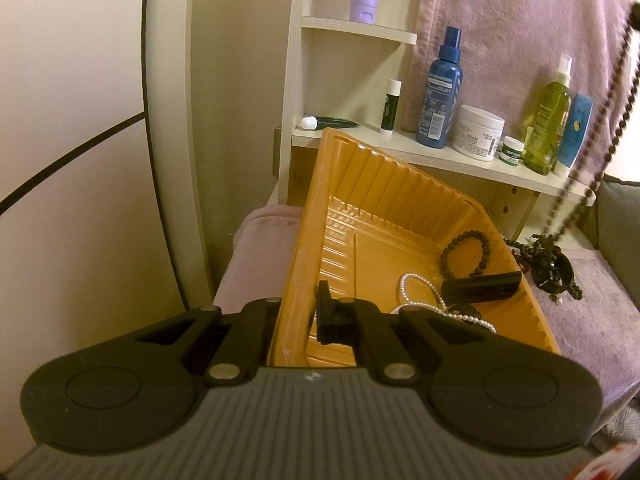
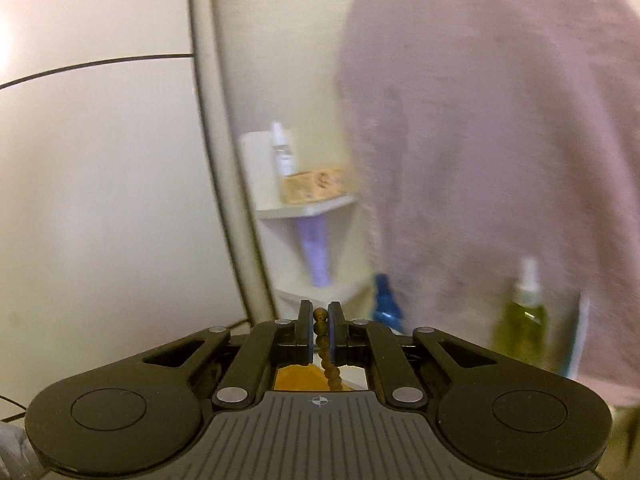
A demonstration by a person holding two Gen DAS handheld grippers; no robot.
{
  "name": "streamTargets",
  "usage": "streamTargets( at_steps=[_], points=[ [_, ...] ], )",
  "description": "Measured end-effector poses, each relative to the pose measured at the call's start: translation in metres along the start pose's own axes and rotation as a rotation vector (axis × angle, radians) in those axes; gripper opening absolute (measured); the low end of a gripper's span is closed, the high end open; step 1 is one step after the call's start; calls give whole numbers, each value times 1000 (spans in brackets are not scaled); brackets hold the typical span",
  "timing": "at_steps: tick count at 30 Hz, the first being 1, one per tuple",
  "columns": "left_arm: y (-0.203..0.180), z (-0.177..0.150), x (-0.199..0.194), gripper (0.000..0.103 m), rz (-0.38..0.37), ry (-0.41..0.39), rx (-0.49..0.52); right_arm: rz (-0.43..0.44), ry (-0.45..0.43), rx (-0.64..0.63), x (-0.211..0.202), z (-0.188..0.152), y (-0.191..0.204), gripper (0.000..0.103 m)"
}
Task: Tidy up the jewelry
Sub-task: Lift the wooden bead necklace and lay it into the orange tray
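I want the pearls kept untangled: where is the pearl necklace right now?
In the left wrist view the pearl necklace lies in the orange tray, lower right, beside the black bead bracelet.

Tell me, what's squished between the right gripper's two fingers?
A brown bead string, pinched between the right gripper's pads, dangling below them. The right wrist view shows it.

The left wrist view is aimed downward, close over the orange tray and toward the shelf. The right wrist view is aimed nearly level, higher up. The blue bottle and pink towel are shared.
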State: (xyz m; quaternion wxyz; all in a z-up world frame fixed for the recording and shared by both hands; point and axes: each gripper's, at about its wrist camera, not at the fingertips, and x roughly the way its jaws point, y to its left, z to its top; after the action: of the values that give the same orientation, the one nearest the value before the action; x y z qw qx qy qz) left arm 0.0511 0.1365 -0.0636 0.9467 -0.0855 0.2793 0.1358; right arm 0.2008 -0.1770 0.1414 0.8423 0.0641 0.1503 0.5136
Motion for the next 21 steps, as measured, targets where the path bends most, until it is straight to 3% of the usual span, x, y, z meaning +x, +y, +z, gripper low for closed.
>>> streamTargets(
  at_steps=[10,21],
  points=[
    [1,-1,1,4,-2,0,-6,120,112,17,76,-17,19,7],
    [2,-1,1,4,-5,0,-10,104,340,53,128,-86,18,7]
  ],
)
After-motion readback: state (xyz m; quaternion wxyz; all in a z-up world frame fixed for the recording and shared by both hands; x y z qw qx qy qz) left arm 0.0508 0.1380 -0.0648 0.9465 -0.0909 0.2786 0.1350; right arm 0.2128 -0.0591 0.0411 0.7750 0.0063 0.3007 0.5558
